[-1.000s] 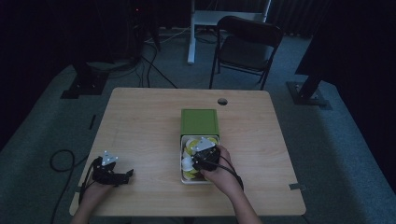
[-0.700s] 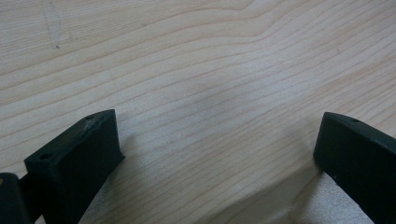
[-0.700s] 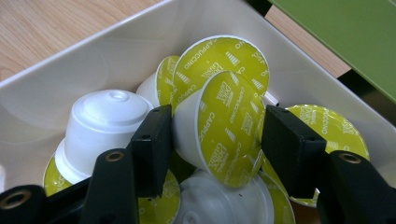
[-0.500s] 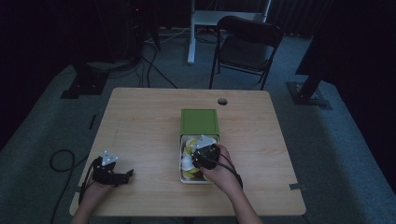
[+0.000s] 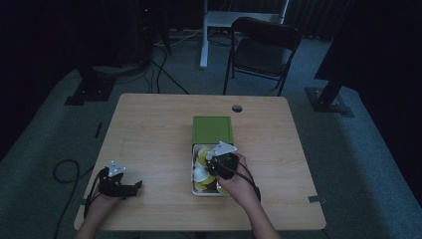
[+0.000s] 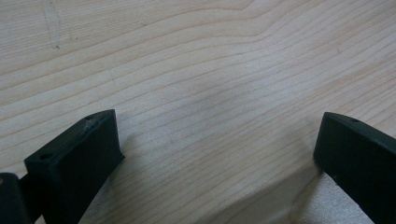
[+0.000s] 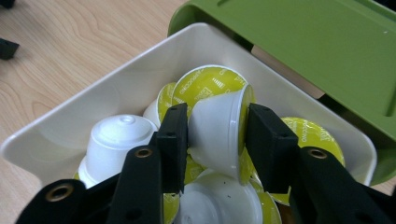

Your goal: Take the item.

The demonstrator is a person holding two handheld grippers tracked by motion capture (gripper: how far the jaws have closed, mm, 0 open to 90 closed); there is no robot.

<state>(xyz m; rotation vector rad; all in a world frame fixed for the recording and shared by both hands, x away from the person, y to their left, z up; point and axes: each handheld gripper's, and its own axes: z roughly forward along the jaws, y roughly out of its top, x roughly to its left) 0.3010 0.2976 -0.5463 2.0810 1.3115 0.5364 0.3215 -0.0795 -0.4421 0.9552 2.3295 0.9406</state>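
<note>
Right gripper has just been closing and now pinches a coffee capsule on its side, base against one pad, foil lid against the other. It looks light, thin-walled and slick, so a gentle squeeze should do. Left gripper rests with jaws spread, nothing between them.

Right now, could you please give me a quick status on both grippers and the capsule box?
Right gripper just closed on a capsule in the white box. Left gripper open, resting on table. Green lid slid back, clear.

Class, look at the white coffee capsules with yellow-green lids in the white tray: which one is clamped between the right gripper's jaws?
The white plastic capsule lying on its side, yellow-green lid edge against one jaw of the right gripper; the other capsules lie loose.
</note>
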